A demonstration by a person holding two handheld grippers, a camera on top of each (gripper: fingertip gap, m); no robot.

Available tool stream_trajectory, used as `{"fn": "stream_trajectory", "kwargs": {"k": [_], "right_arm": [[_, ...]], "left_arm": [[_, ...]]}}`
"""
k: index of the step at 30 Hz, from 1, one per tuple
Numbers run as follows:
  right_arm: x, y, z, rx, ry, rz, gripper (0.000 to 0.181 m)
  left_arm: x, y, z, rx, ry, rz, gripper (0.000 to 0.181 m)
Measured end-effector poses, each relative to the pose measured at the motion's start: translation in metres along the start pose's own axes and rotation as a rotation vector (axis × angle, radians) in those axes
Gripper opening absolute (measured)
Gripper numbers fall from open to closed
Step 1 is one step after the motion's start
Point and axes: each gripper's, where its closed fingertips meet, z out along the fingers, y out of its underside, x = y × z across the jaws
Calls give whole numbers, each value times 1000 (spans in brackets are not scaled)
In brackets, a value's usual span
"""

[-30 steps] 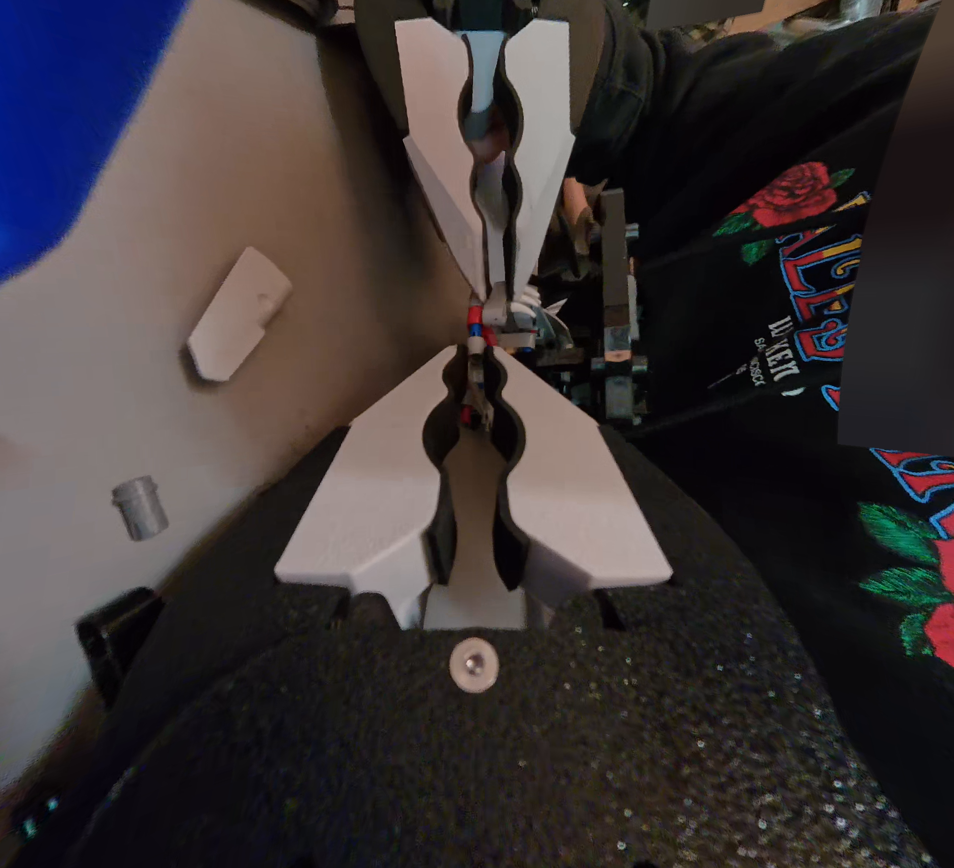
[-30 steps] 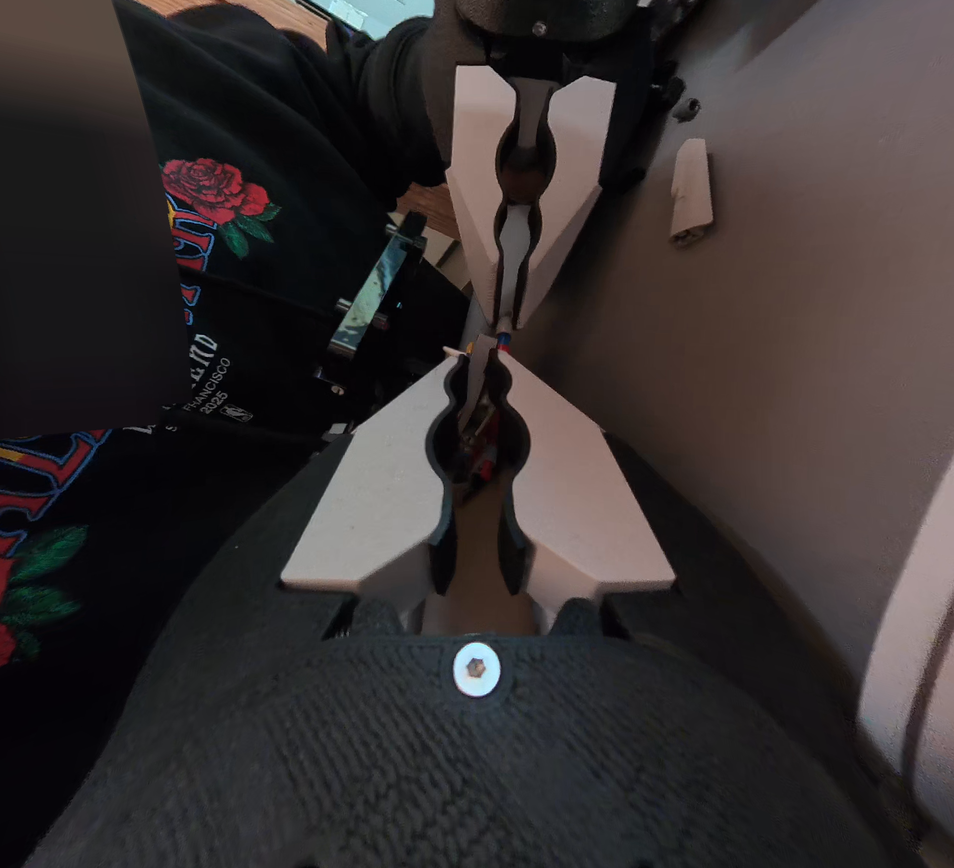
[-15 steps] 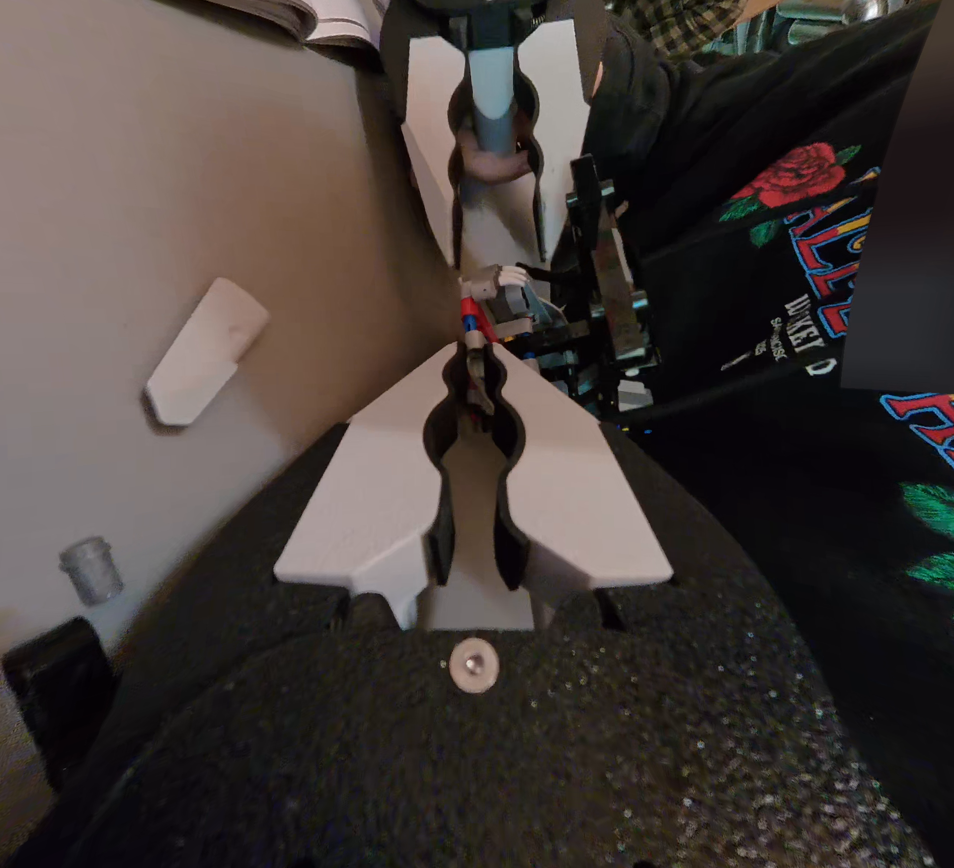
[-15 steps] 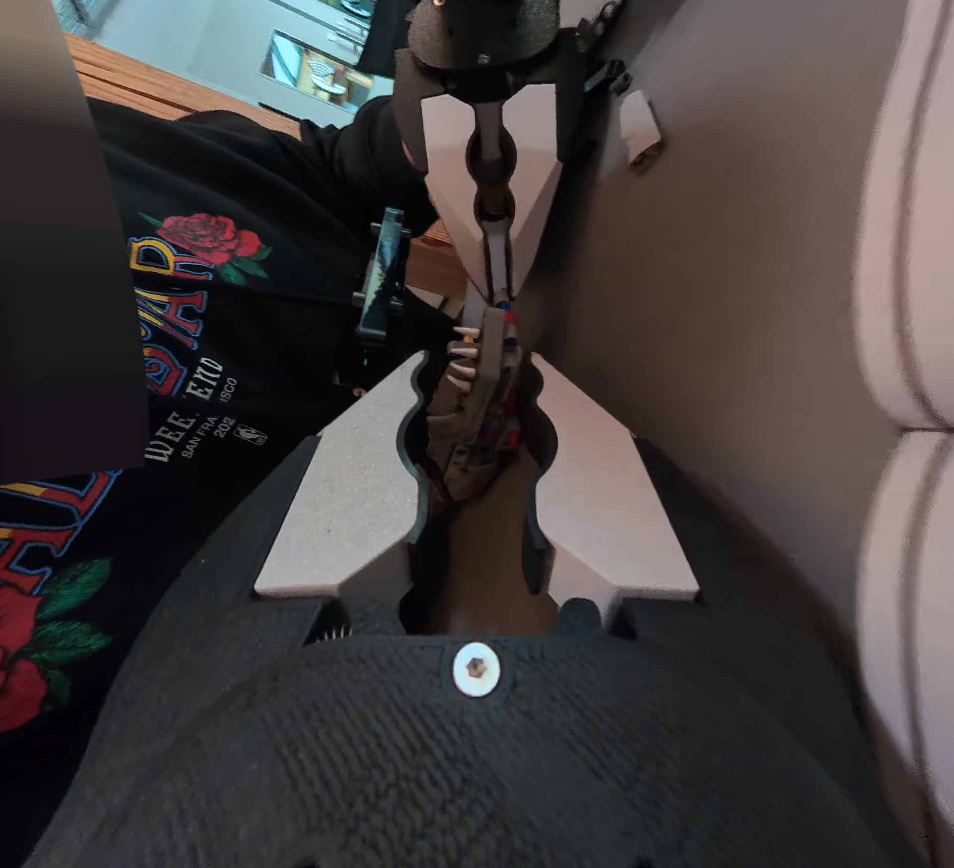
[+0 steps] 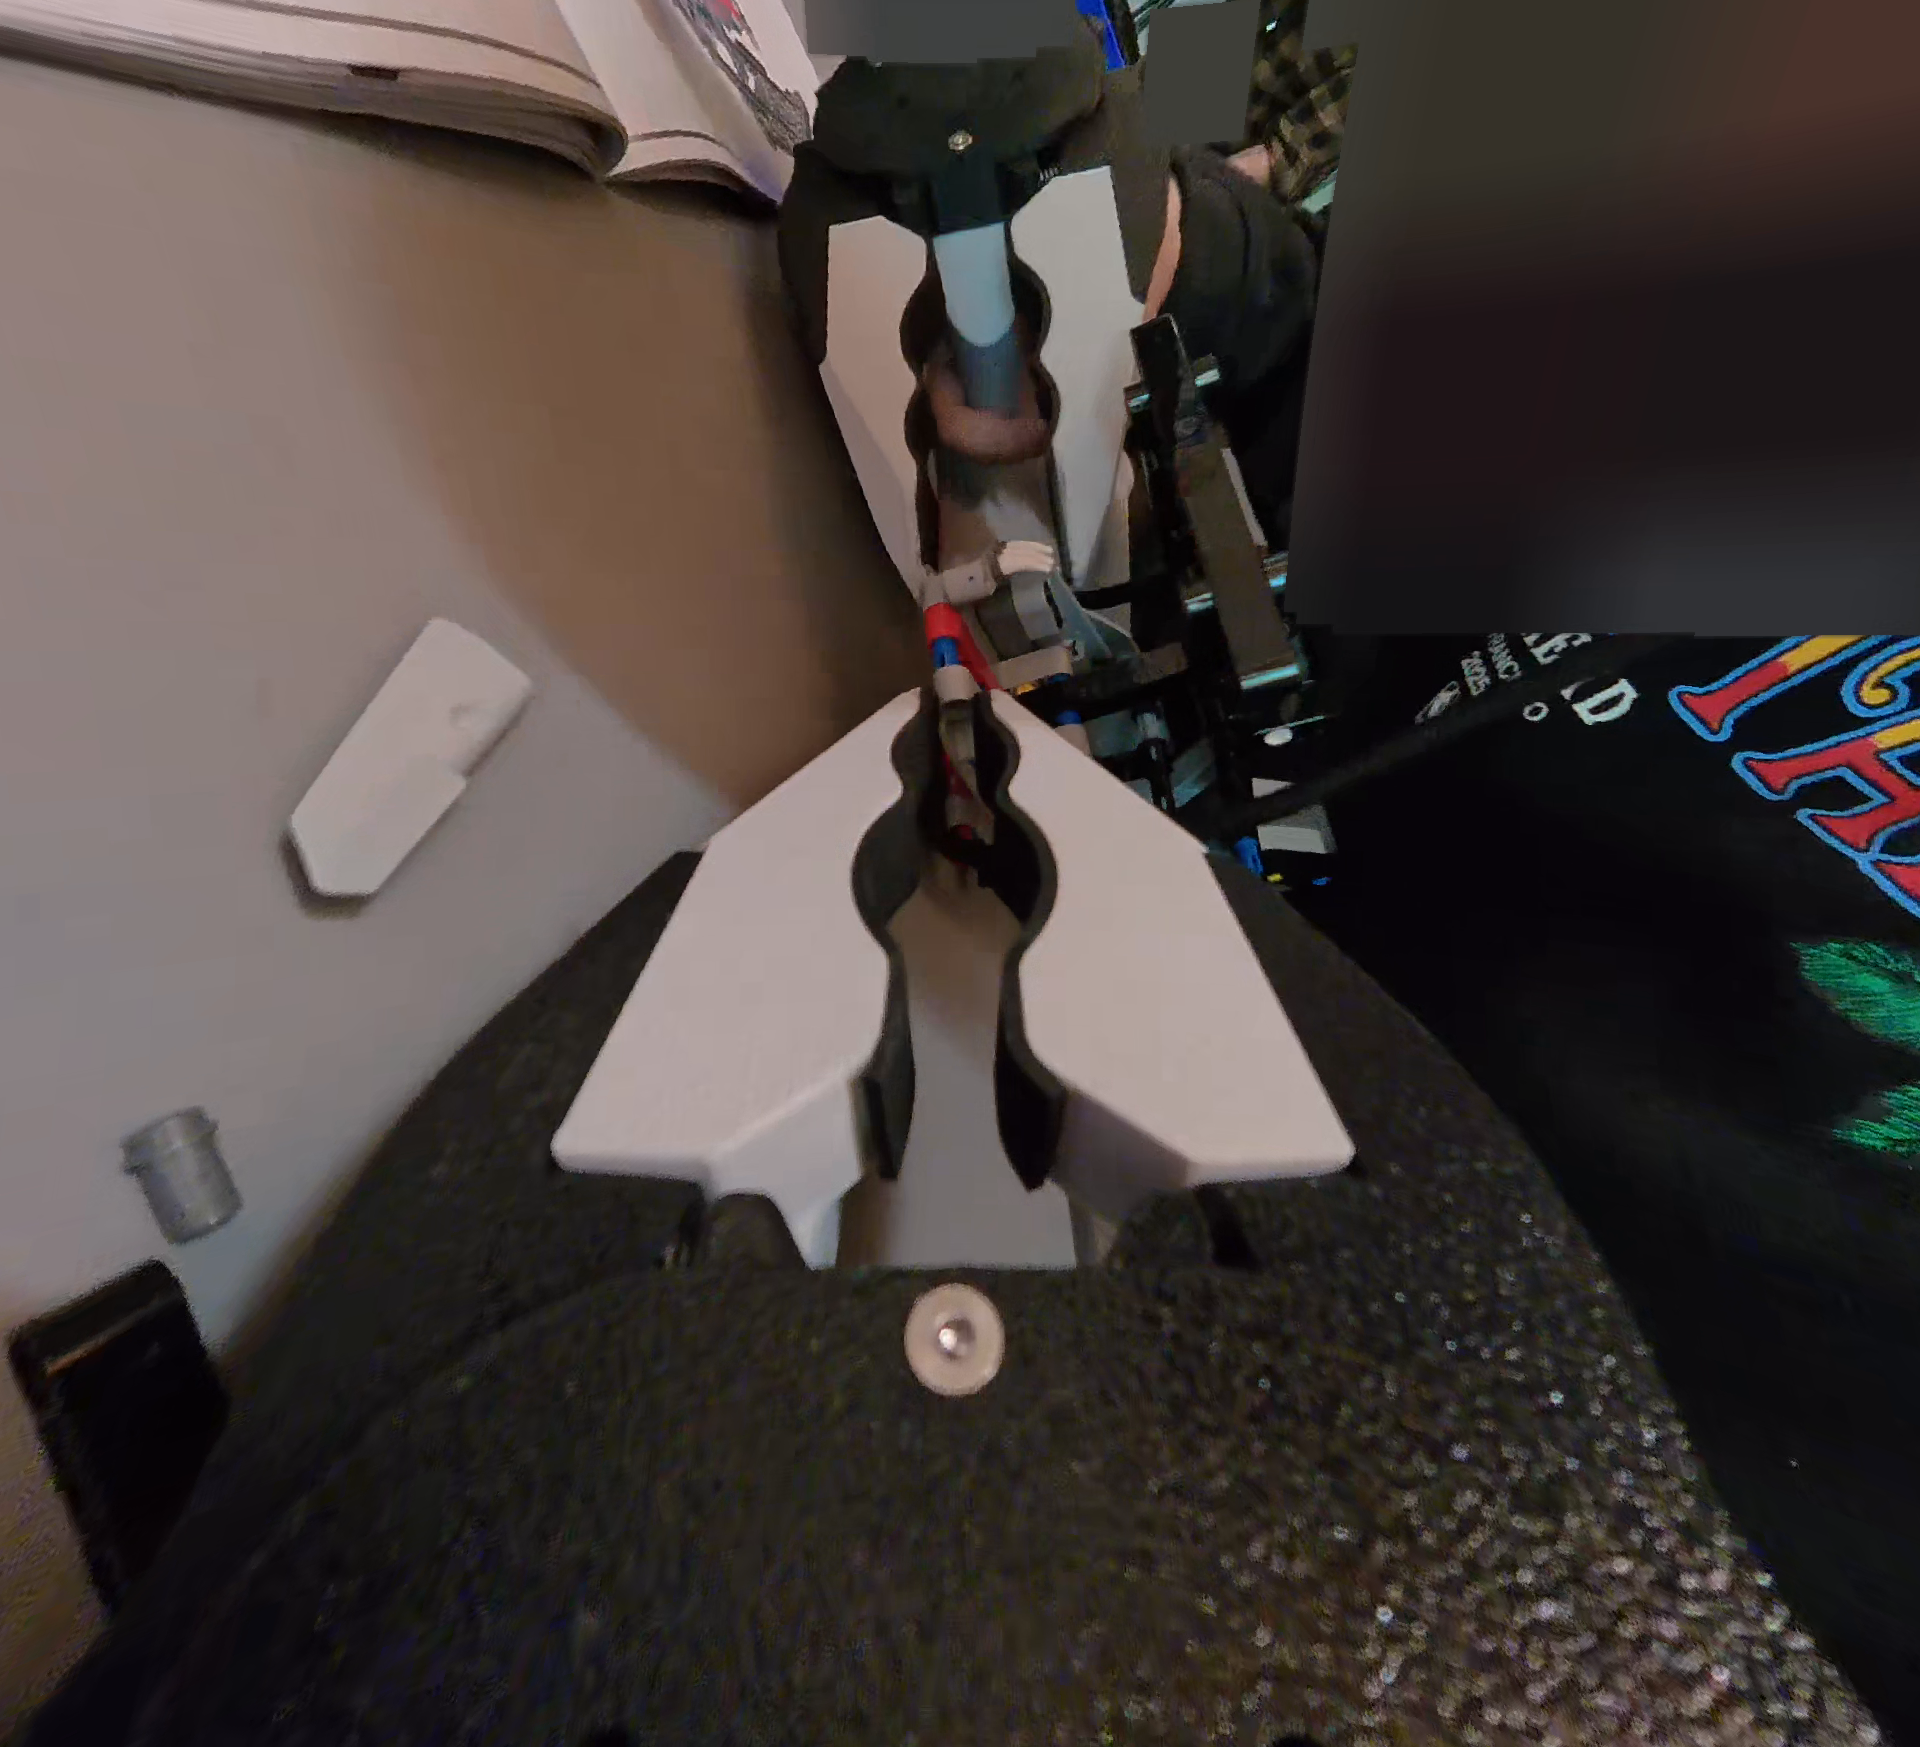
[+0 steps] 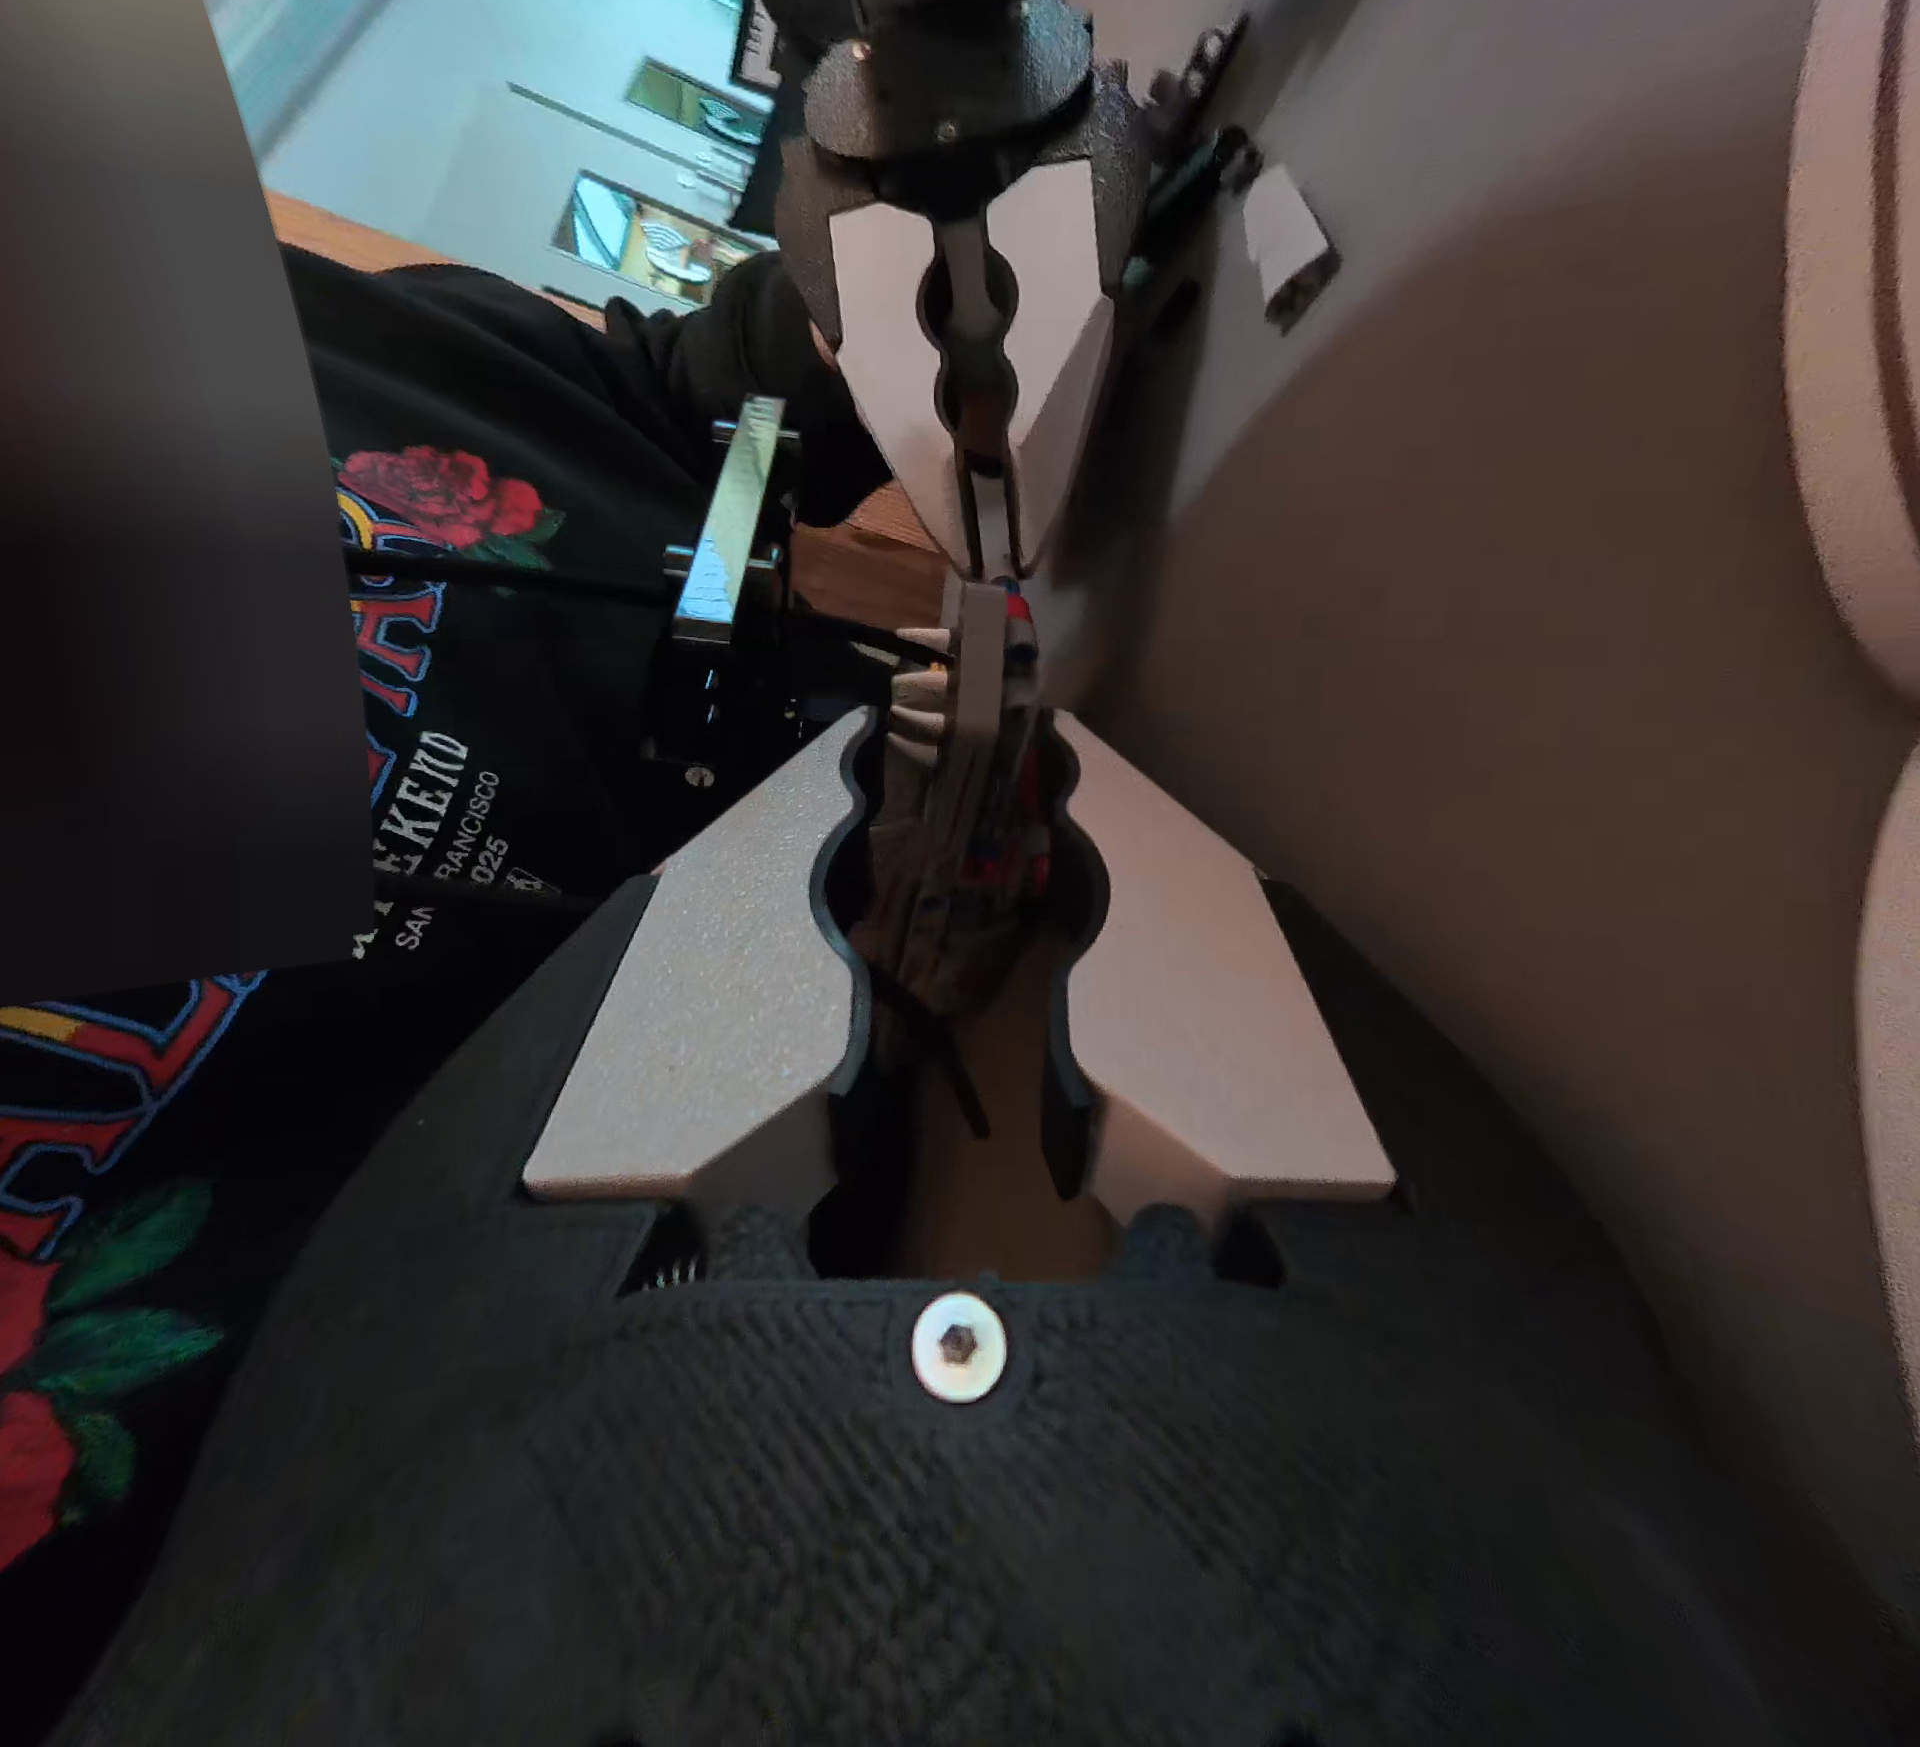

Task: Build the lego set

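A small lego assembly (image 5: pixel 992 622) of grey, red, blue and white parts hangs in the air between my two grippers, which face each other tip to tip. My left gripper (image 5: pixel 956 710) is shut on its narrow near end. My right gripper (image 6: pixel 966 731) has its jaws standing wider, with the broad grey toothed part of the assembly (image 6: pixel 966 762) filling the gap between the pads. A black lego frame (image 5: pixel 1195 544) juts from the assembly's side and also shows in the right wrist view (image 6: pixel 727 544). The right gripper (image 5: pixel 987 554) shows at the top of the left wrist view.
On the grey table (image 5: pixel 364 450) lie a flat white piece (image 5: pixel 405 762), a small grey cylinder (image 5: pixel 182 1172) and a black part (image 5: pixel 114 1385). An open instruction booklet (image 5: pixel 312 4) lies at the back. A person in a black printed shirt (image 5: pixel 1662 866) sits close by. Only a small space, under 4 cm, lies between the two pairs of fingers. Between my left fingertips and the flat white piece (image 5: pixel 405 762) there is roughly 8 cm. Look for it in the right wrist view (image 6: pixel 1277 200) too.
My right gripper's jaws have opened from a tight pinch and slid forward around the assembly's wider part. Both grippers tilted and shifted; the left stayed shut on its end.
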Motion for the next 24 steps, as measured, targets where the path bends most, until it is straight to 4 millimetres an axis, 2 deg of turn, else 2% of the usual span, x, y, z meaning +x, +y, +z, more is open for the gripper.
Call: {"fn": "stream_trajectory", "kwargs": {"k": [7,12,20,24], "right_arm": [[-2,5,7,-57,-3,-82,32],[-5,1,5,-13,8,-128,29],[-4,-3,2,99,27,-93,27],[-4,-3,3,89,34,-102,28]], "left_arm": [[2,-4,-2,29,-6,50,4],[3,-6,-3,48,-3,59,3],[3,-6,-3,49,3,47,3],[4,-6,-2,37,7,51,3]]}}
